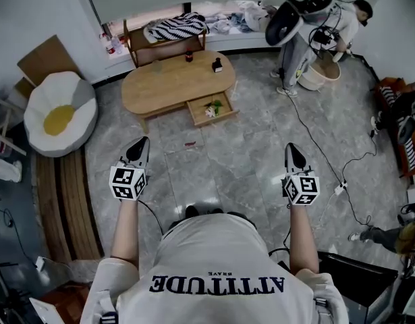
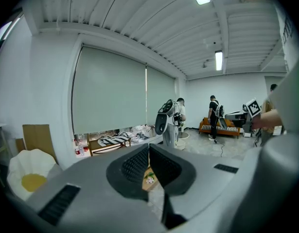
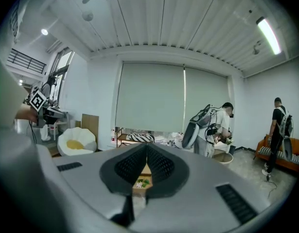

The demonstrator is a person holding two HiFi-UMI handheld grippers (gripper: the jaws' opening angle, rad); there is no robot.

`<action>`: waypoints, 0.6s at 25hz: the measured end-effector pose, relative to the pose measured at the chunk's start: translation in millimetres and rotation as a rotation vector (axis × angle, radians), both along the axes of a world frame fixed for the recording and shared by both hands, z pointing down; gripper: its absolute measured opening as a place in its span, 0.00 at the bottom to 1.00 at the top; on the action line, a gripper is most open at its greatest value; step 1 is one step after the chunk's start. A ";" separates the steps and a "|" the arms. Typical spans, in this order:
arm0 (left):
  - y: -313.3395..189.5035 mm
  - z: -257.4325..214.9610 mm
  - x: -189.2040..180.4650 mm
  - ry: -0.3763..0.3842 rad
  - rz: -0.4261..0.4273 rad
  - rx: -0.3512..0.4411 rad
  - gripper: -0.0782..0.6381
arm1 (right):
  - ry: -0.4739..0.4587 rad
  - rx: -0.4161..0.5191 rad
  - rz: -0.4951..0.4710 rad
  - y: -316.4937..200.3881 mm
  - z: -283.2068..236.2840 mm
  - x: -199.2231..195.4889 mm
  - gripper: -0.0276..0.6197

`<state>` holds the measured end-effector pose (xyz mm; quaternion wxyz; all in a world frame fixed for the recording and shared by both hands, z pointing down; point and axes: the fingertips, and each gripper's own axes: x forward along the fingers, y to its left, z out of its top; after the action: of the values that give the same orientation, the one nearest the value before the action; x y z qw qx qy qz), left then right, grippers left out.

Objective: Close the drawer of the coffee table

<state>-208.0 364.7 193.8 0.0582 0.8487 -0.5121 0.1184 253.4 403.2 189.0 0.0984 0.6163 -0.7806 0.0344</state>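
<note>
Two grippers are held out in front of the person, the left gripper (image 1: 141,144) and the right gripper (image 1: 292,148), both well apart from the coffee table (image 1: 173,79), so the step in hand is judged to be the approach. The bare floor (image 1: 214,160) in between has to be crossed first, and a small red scrap (image 1: 190,143) lying on it is best stepped past. The open drawer (image 1: 219,119), standing out of the table's near side with something green and white (image 1: 214,106) inside, should be met squarely on its front panel and pushed straight in, so that it is not skewed and the small bottles (image 1: 217,65) on the tabletop are not jolted. A closed jaw tip would serve as the pusher. Both pairs of jaws are seen pressed together, with nothing gripped and nothing touched; past each closed pair the drawer is glimpsed far off
</note>
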 end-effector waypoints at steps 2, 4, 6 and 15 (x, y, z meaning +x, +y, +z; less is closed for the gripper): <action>0.0 0.1 -1.7 0.000 0.003 -0.001 0.14 | -0.008 -0.002 0.010 0.6 -0.3 -0.2 0.07; -0.8 -0.2 -5.3 0.003 0.005 -0.001 0.14 | -0.005 -0.004 0.015 0.7 -0.6 -3.3 0.07; -1.6 0.9 -9.7 0.007 0.009 -0.002 0.14 | -0.006 -0.005 0.017 1.7 -0.9 -8.1 0.07; 2.3 10.2 -21.5 0.017 0.045 -0.008 0.14 | -0.028 0.014 0.025 15.2 -0.6 -29.8 0.07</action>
<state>-229.5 367.0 204.0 0.0633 0.8609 -0.4917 0.1145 223.6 418.4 188.4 0.0827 0.6261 -0.7744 0.0388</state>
